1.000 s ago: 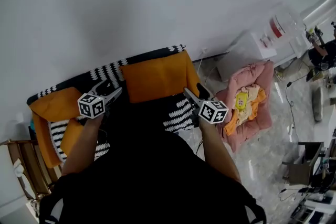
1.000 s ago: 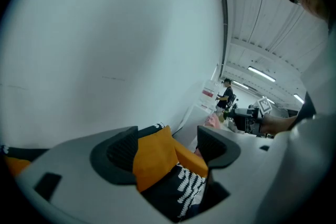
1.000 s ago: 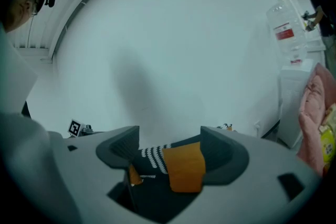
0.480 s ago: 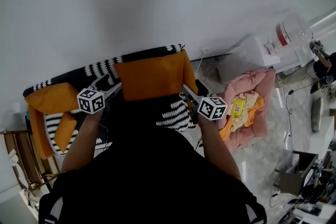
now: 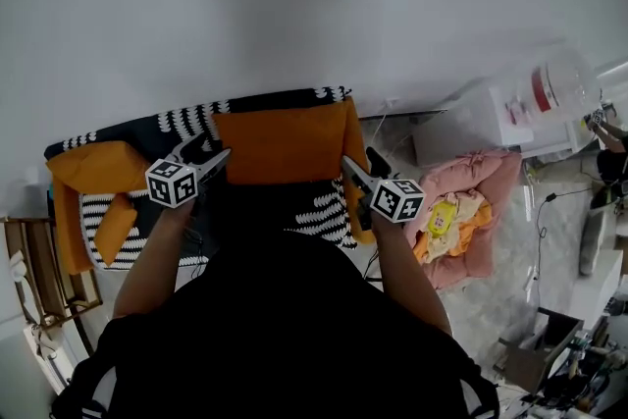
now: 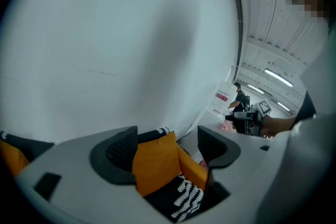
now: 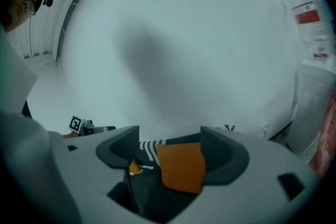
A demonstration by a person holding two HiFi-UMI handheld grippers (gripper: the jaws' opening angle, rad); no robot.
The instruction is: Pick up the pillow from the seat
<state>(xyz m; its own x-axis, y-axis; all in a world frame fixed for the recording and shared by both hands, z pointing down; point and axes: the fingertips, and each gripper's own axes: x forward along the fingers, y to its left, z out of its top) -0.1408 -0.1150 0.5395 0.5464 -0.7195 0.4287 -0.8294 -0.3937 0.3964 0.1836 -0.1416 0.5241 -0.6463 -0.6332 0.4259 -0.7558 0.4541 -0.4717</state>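
While the orange pillow (image 5: 285,144) leans upright against the backrest of the black-and-white seat (image 5: 329,211), the left tongs (image 5: 204,162) hang just beside its eight o'clock corner and the right tongs (image 5: 355,174) just beside its four o'clock corner. Both pairs of jaws stand wide apart and clamp nothing, with the pillow showing beyond each gap. From the pillow, a second orange cushion (image 5: 93,167) lies at nine o'clock and a pink padded bed (image 5: 481,182) at four o'clock.

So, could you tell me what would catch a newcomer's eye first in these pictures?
The big orange pillow propped on the striped seat stands out first. The left gripper and right gripper flank it, jaws open. A pink cushioned bed lies beside the seat at right.
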